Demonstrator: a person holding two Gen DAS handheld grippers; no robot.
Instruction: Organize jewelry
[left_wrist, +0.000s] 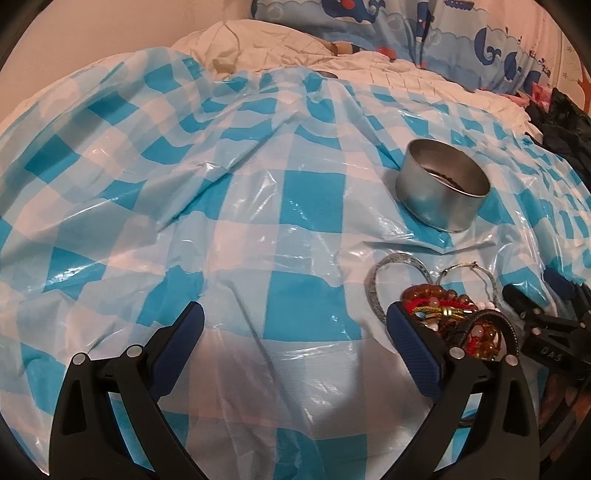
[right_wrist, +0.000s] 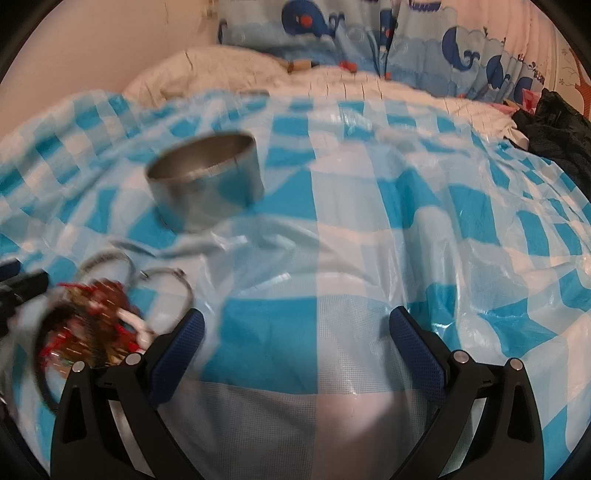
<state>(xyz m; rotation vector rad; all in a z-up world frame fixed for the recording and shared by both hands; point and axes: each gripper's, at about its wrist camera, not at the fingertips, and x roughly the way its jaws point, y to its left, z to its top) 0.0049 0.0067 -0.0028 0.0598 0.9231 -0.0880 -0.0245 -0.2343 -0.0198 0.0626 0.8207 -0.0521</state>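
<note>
A pile of bead bracelets (left_wrist: 458, 314), red, amber and white, lies on the blue-checked plastic sheet (left_wrist: 221, 229), with two silver bangles (left_wrist: 399, 273) behind it. A round metal tin (left_wrist: 441, 192) stands beyond them with something dark inside. My left gripper (left_wrist: 295, 325) is open, its right finger (left_wrist: 413, 343) touching the pile's left edge. In the right wrist view the same pile (right_wrist: 92, 325) is blurred at lower left, the tin (right_wrist: 207, 181) at upper left. My right gripper (right_wrist: 295, 328) is open over bare sheet, to the right of the pile.
The sheet covers a bed with a white quilt (left_wrist: 280, 48) and whale-print bedding (left_wrist: 461, 33) at the back. Dark clothing (left_wrist: 561, 122) lies at the far right. The other gripper's black body (left_wrist: 543, 325) shows right of the pile.
</note>
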